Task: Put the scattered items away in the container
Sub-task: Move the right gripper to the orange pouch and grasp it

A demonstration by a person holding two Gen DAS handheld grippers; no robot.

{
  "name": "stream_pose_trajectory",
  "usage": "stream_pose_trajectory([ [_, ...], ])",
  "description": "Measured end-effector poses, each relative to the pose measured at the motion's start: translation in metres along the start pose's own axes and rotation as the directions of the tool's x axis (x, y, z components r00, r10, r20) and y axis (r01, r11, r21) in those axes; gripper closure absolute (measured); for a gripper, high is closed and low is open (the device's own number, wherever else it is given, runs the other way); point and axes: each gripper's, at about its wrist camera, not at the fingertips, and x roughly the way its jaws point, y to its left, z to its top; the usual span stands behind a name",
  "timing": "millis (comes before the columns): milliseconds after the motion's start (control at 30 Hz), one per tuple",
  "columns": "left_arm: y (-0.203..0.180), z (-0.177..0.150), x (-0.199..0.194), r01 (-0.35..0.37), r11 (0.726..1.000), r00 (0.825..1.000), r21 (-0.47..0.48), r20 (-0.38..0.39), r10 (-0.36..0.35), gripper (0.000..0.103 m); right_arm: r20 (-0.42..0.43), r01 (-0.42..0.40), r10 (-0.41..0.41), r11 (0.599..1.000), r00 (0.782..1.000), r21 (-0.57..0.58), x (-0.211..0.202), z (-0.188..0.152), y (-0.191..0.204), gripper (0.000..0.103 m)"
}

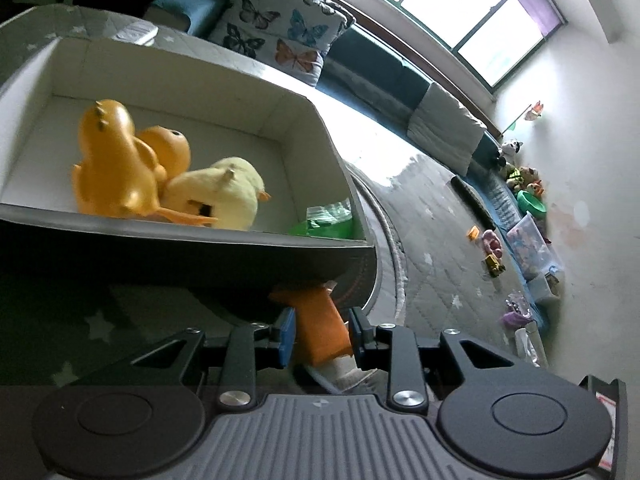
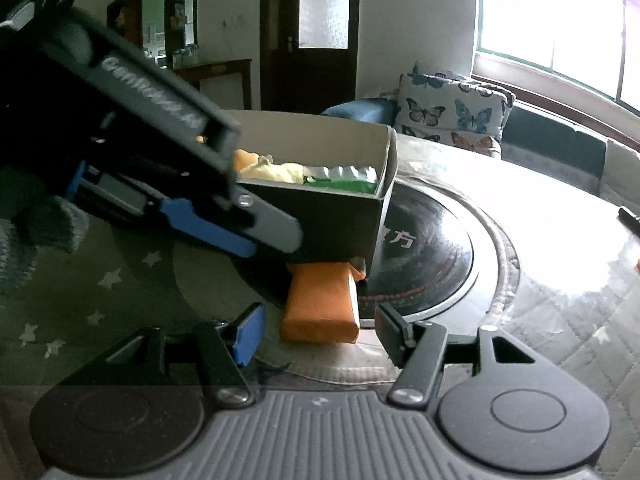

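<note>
Left gripper [image 1: 322, 334]: my jaws stand slightly apart, the orange packet [image 1: 320, 326] between the blue pads; I can't tell whether they press on it.
Right gripper [image 2: 320, 334]: my jaws are open wide and empty, either side of the packet's near end, not touching it.
Orange packet: on the floor mat [image 2: 120, 280], its far end against the box's dark front wall.
Cardboard box [image 1: 200, 76]: holds an orange dinosaur toy [image 1: 116, 160], a yellow plush duck [image 1: 220, 192] and a green packet [image 1: 328, 220].
Person: a grey-gloved hand [image 2: 36, 228] at the left edge.
</note>
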Motion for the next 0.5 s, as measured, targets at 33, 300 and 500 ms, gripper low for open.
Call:
stream_pose_trajectory([
  [33,0.0,0.0,0.003,-0.001,1.0,1.0,-0.004,-0.003,0.001,0.071,-0.003,-0.002,0.002,1.0,1.0,0.001,0.002,-0.001,0.0,0.042],
  [300,0.0,0.001,0.018,0.02,0.999,1.0,-0.031,-0.013,-0.02,0.07,-0.002,-0.013,0.013,1.0,1.0,-0.015,0.006,-0.003,-0.001,0.046],
  [500,0.001,0.003,0.026,0.015,0.999,1.0,-0.04,-0.019,-0.015,0.067,-0.002,-0.022,0.022,1.0,1.0,0.001,0.008,-0.003,-0.004,0.051],
])
